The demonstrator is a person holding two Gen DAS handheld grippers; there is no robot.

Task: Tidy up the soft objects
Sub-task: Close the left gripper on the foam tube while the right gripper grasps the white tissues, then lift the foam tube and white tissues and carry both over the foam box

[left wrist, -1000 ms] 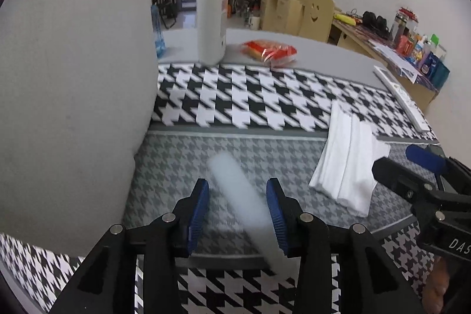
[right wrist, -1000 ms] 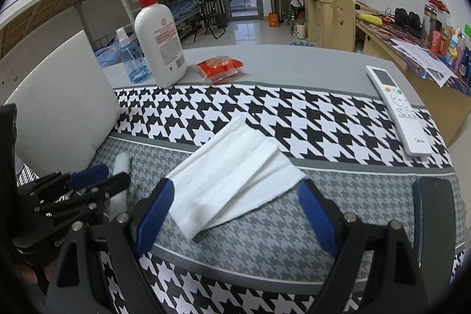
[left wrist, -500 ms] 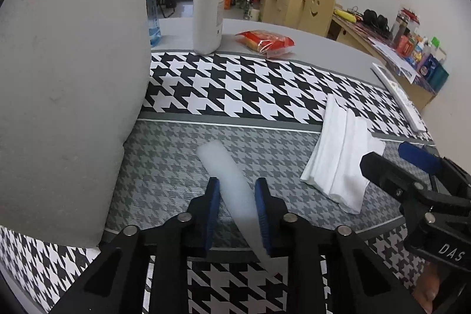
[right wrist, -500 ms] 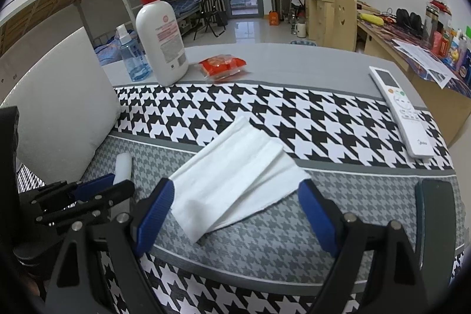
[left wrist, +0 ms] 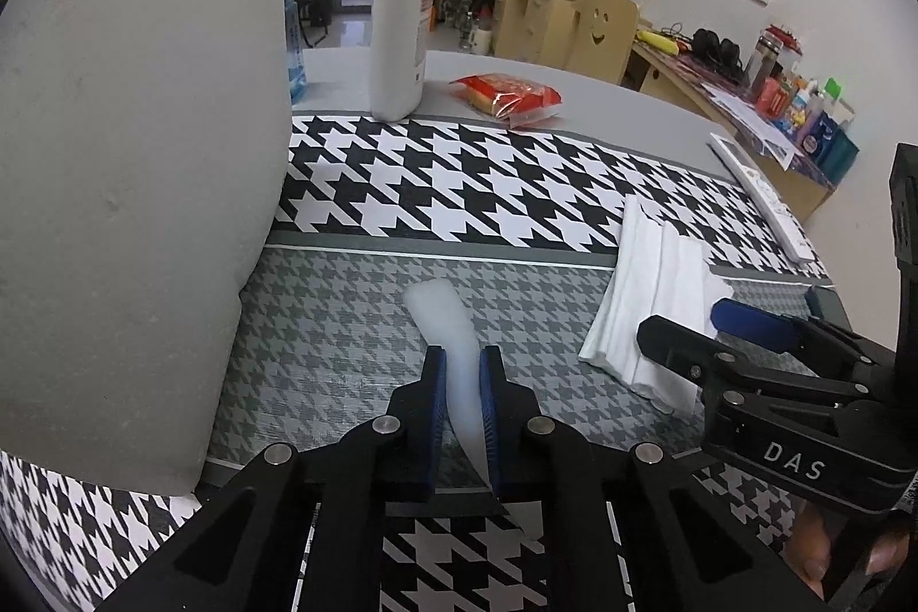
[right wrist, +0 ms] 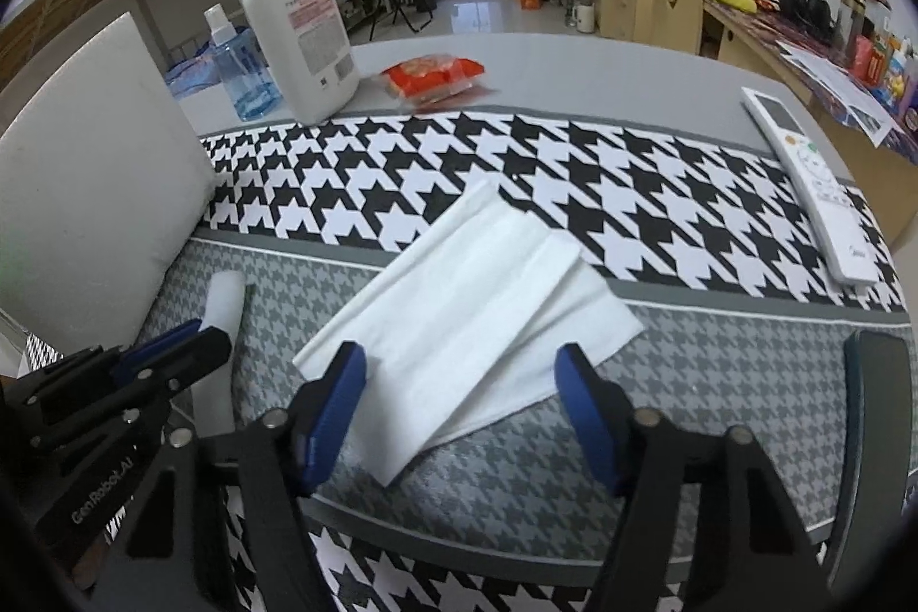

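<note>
We see a grey surface (right wrist: 574, 55) covered by a houndstooth cloth (left wrist: 459, 187) with a bold black-and-white band and a finer grey-and-white band nearer to us. At its left edge stands a large pale grey foam block (left wrist: 132, 164), upright and resting on the cloth. Behind the cloth a tall white pump bottle with a red cap (right wrist: 295, 32) stands on the bare surface, a small clear blue spray bottle (right wrist: 235, 67) just beside it on the left, and a red snack packet (right wrist: 433, 75) lies near it on the right. A folded white tissue sheet (right wrist: 470, 319) lies flat across the border between the two bands, and our right hand-held gripper (right wrist: 459, 411) hovers at its near edge with the fingers spread wide on either side, gripping nothing. A long white remote control (right wrist: 815, 182) lies at the far right of the cloth, well apart from the tissue. Our left hand-held gripper (left wrist: 459, 417) is clamped on a small white foam stick (left wrist: 453, 348), which lies on the grey band between the block and the tissue, its far end poking out beyond the blue pads (left wrist: 436, 400).
</note>
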